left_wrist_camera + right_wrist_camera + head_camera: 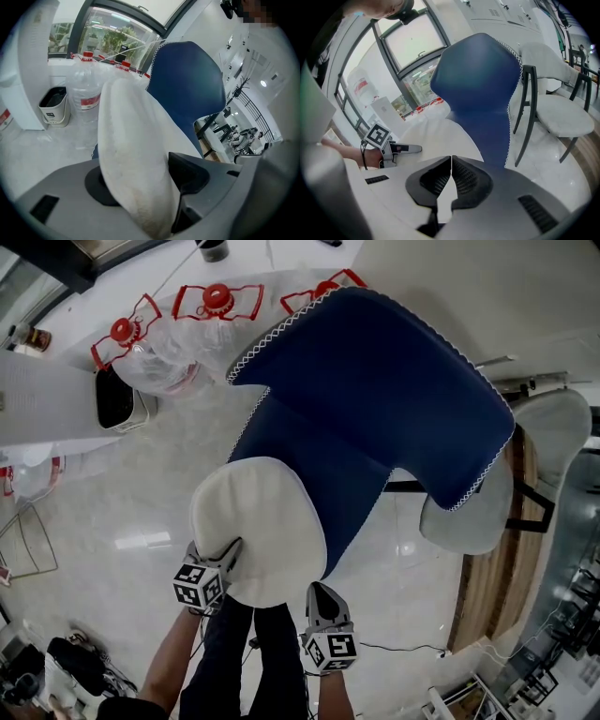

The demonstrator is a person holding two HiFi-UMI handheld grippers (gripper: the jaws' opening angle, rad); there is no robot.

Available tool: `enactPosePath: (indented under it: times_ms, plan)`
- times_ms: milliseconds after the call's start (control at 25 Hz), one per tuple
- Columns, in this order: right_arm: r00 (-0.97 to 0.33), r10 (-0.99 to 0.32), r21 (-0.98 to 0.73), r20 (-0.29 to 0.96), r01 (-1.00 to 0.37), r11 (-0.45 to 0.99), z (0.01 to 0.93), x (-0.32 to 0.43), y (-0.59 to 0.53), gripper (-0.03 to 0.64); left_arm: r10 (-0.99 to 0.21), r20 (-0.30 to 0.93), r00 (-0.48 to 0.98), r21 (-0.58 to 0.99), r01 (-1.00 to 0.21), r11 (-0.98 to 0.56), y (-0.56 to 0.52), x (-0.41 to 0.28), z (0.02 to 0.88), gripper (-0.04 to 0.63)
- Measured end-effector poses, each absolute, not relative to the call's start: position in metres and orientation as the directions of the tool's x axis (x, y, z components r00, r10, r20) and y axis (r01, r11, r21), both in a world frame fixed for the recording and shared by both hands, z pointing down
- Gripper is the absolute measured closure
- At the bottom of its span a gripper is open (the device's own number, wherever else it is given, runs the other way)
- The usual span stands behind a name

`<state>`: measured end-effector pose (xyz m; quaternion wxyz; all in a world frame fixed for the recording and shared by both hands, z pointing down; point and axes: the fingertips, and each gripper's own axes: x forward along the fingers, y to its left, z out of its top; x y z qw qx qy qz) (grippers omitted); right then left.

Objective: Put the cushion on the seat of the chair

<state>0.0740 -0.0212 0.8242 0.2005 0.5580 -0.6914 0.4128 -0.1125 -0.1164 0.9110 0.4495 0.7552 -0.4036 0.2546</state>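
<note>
On the blue chair seat (pixel 352 488) the cushion (pixel 258 531) lies supported, so the left hand-held gripper (pixel 225 554) stands slack-jawed around its edge (right hand-held gripper (pixel 321 592) clenched, empty).

Left gripper (pixel 225 554): held ahead of the left forearm (pixel 171 660), pointing forward and down. Jaws stand wide apart. The cushion (pixel 136 154) edge fills the gap between the jaws, touching both, with no visible squeeze.

Right gripper (pixel 451 165): held beside the left gripper, just to its right, on the right forearm (pixel 334 697), at a similar downward tilt. Jaws are closed tip to tip, with nothing between them. The cushion lies just beyond the jaw tips.
</note>
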Motion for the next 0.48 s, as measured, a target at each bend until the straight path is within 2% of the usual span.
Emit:
enactPosePath:
  times_ms: [480]
  plan:
    - [-0.3,-0.603,-0.346,0.739,-0.937,0.043,0.825,0.071,-0.021,0.588,-0.377,0.787,0.488,0.441,-0.873,-0.208,-0.118,-0.124,0.917,0.27]
